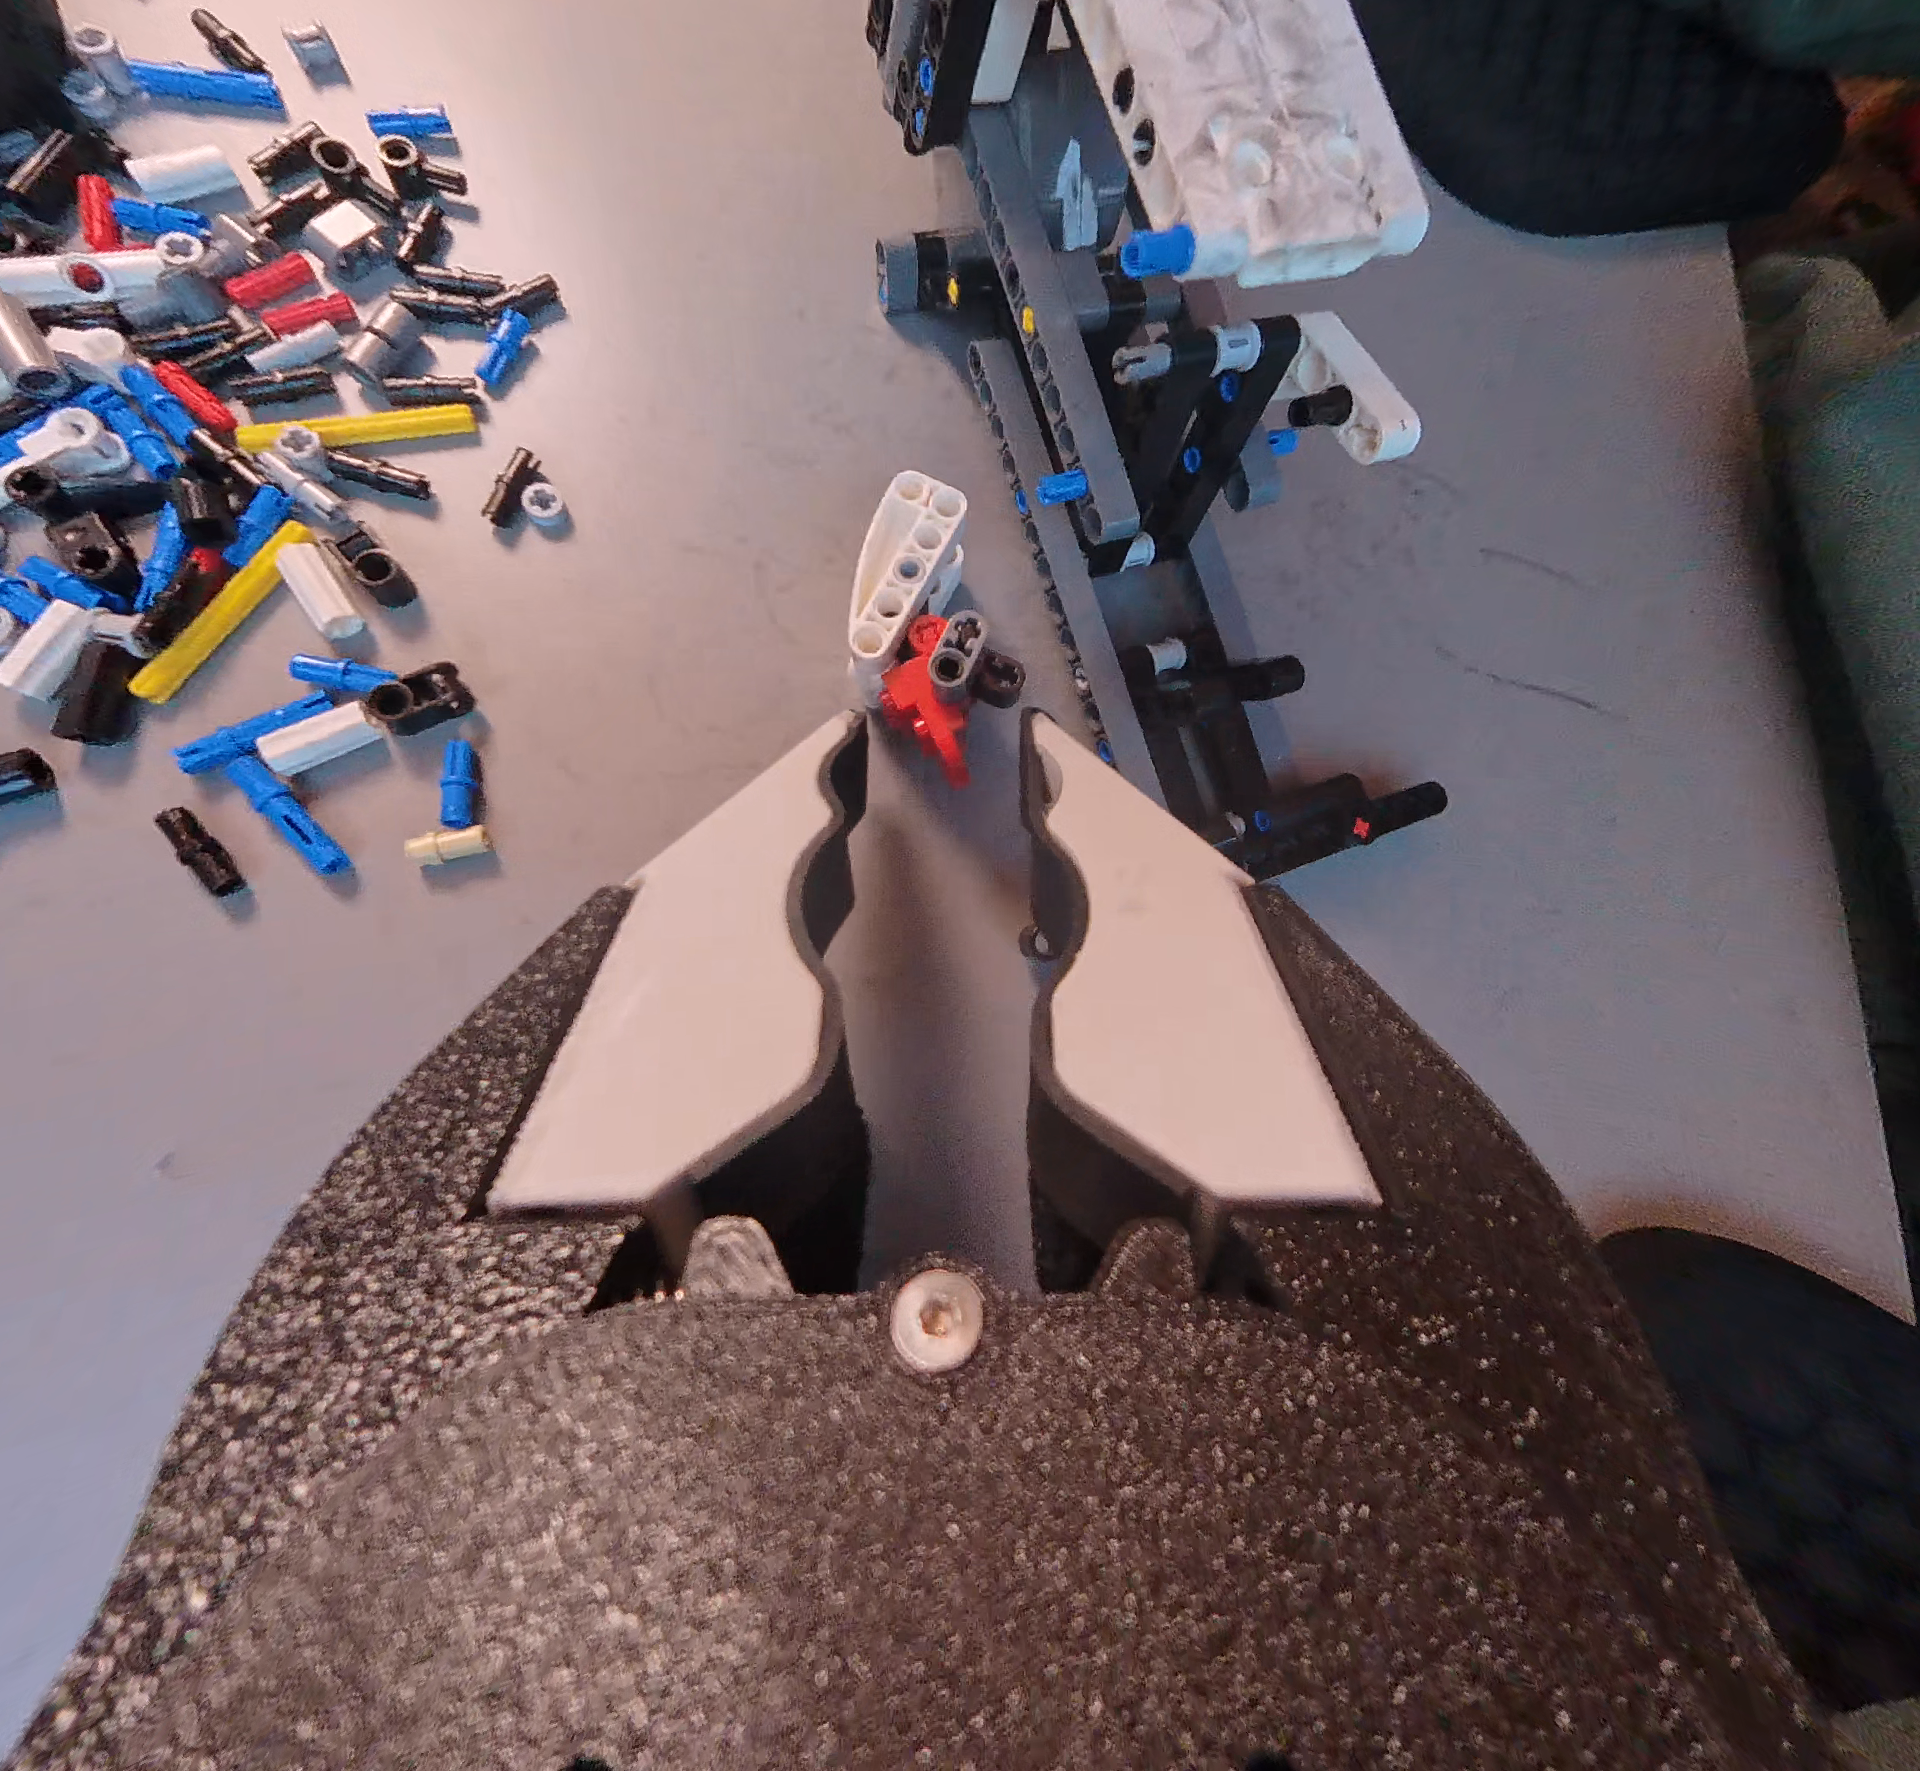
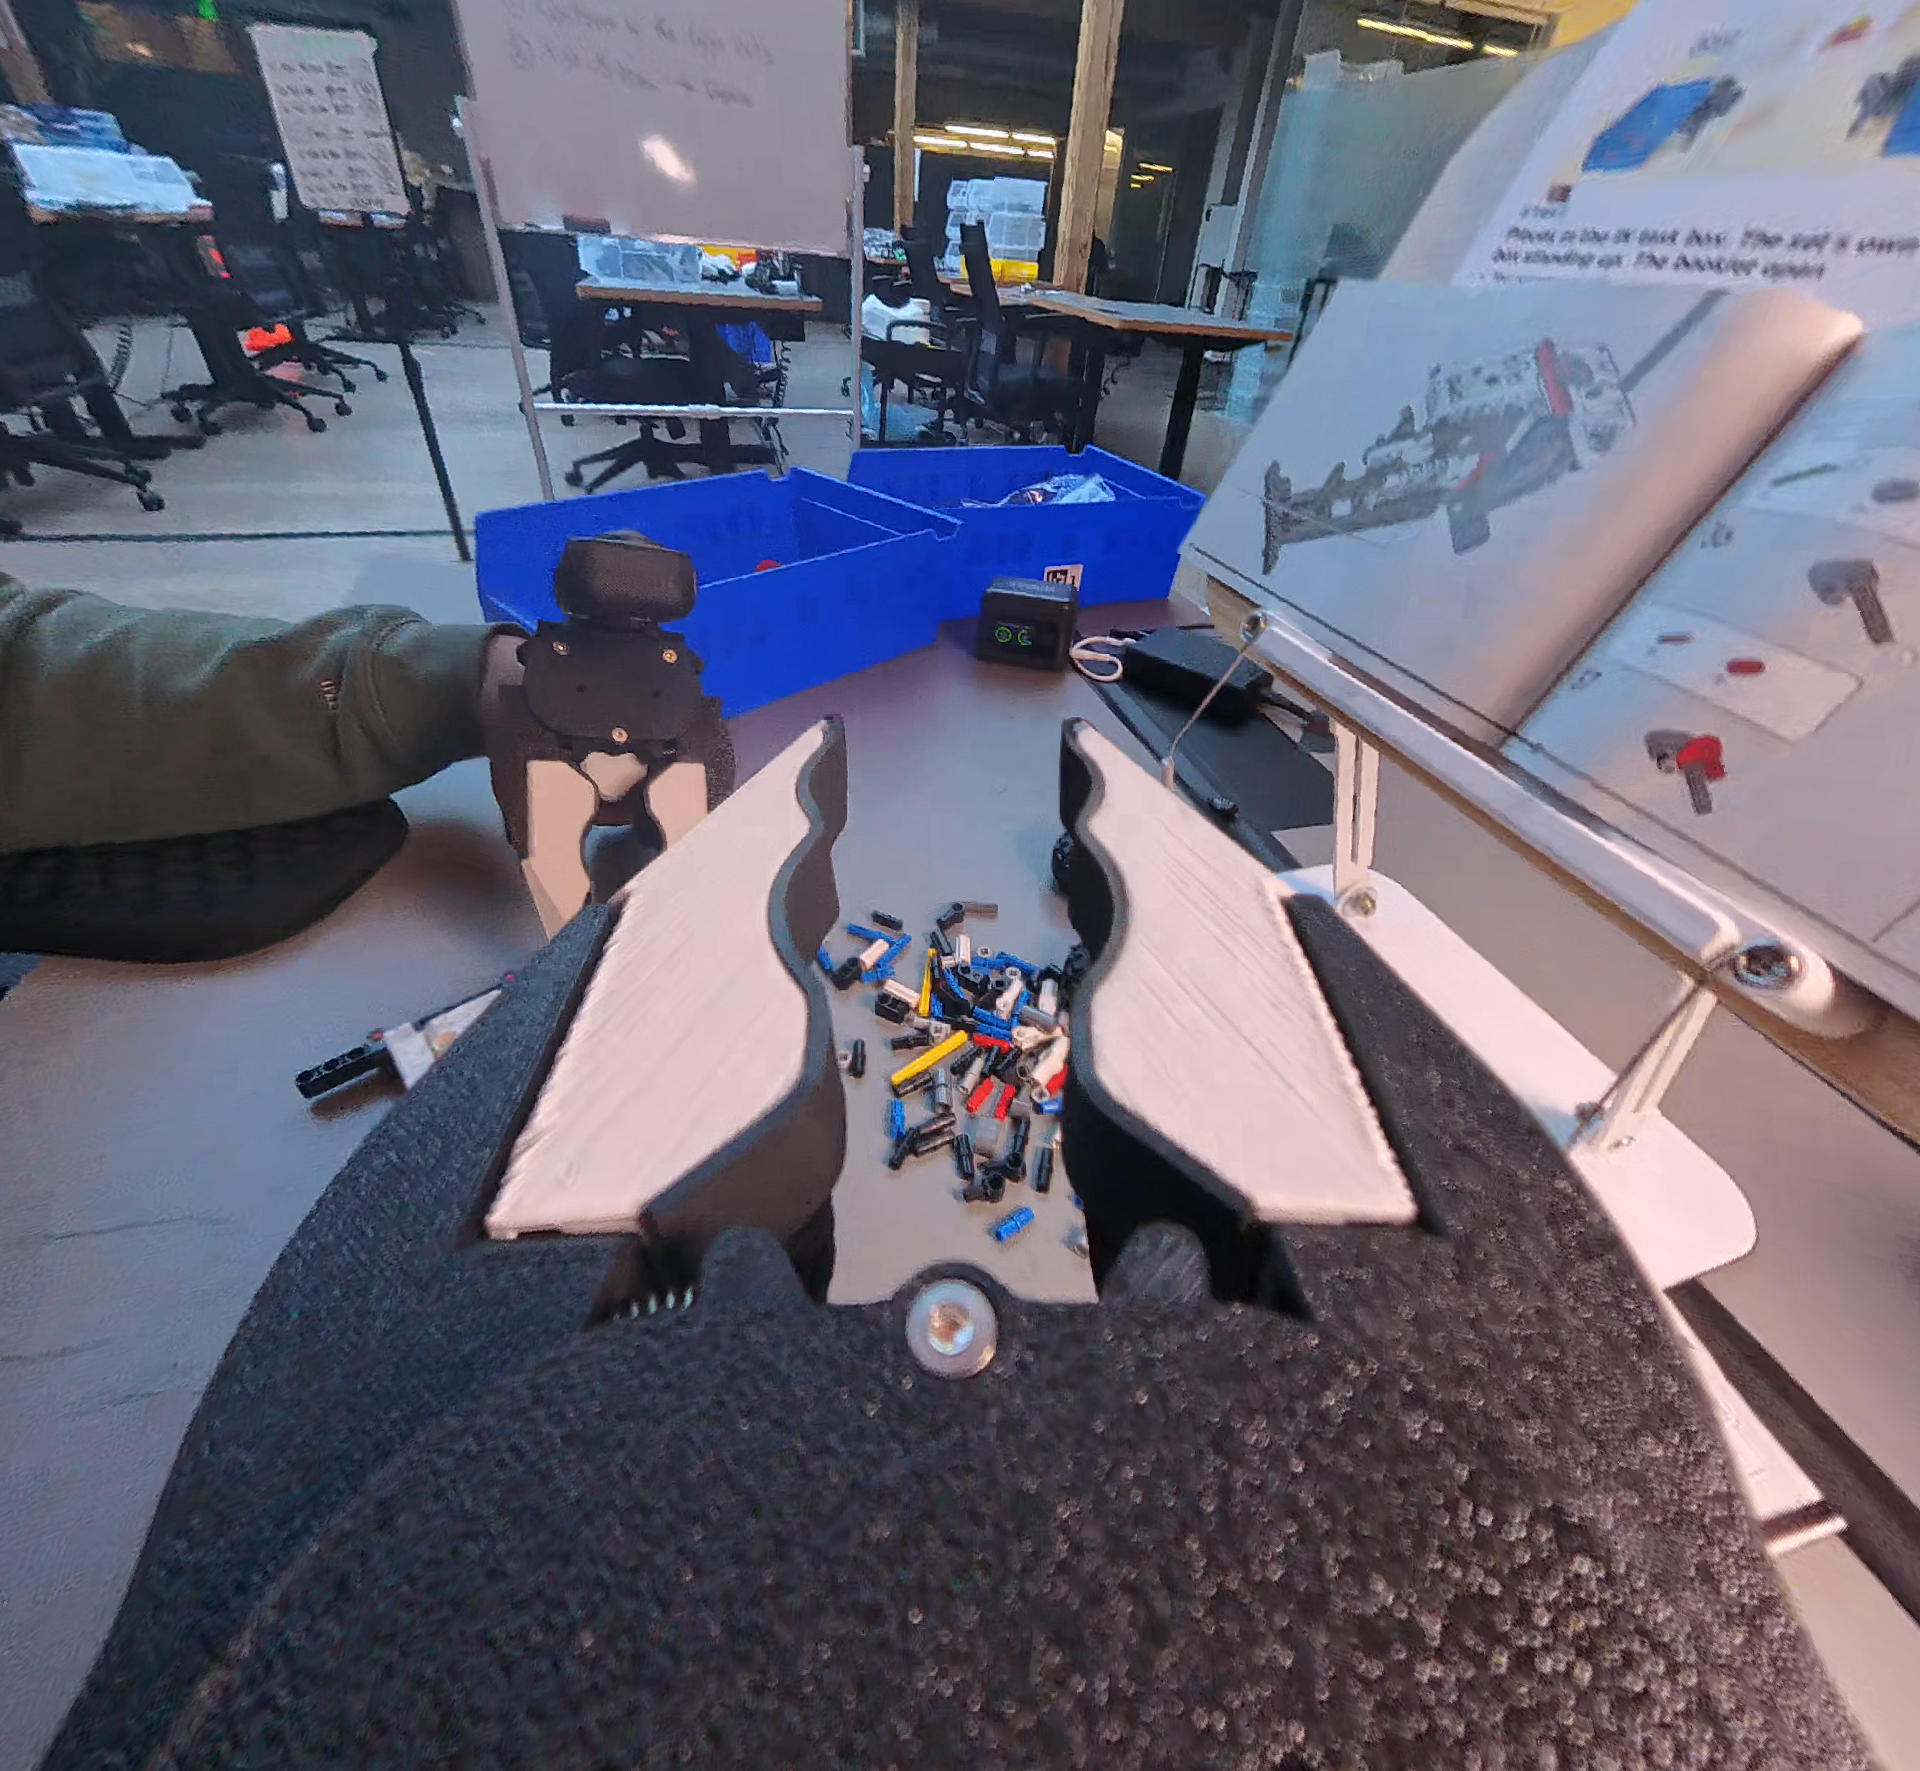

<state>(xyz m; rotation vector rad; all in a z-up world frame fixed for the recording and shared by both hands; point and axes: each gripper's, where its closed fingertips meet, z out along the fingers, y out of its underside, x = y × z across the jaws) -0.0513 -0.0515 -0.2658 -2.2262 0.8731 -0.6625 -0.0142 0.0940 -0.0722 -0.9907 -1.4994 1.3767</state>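
My left gripper [image 1: 943, 722] is open and empty, low over the grey table. Just past its fingertips lies a small cluster: a white curved beam [image 1: 902, 583] joined to a red connector [image 1: 925, 708] with grey and black pieces. To the right stands a long partly built model [image 1: 1101, 287] of grey, black and white beams. A pile of loose small pieces [image 1: 187, 433] lies to the left. My right gripper [image 2: 951, 750] is open and empty, held above the same pile of pieces [image 2: 966, 1046]. The left gripper also shows in the right wrist view [image 2: 603, 848], held by a green-sleeved arm.
Two blue bins [image 2: 790, 568] stand at the table's far side, with a small black device [image 2: 1023, 635] beside them. An open instruction booklet [image 2: 1558, 495] rests on a stand at the right. A black-gloved hand [image 1: 1558, 59] is near the model's top. Whiteboards, desks and chairs fill the room behind. Left tips to right tips: about 25 centimetres.
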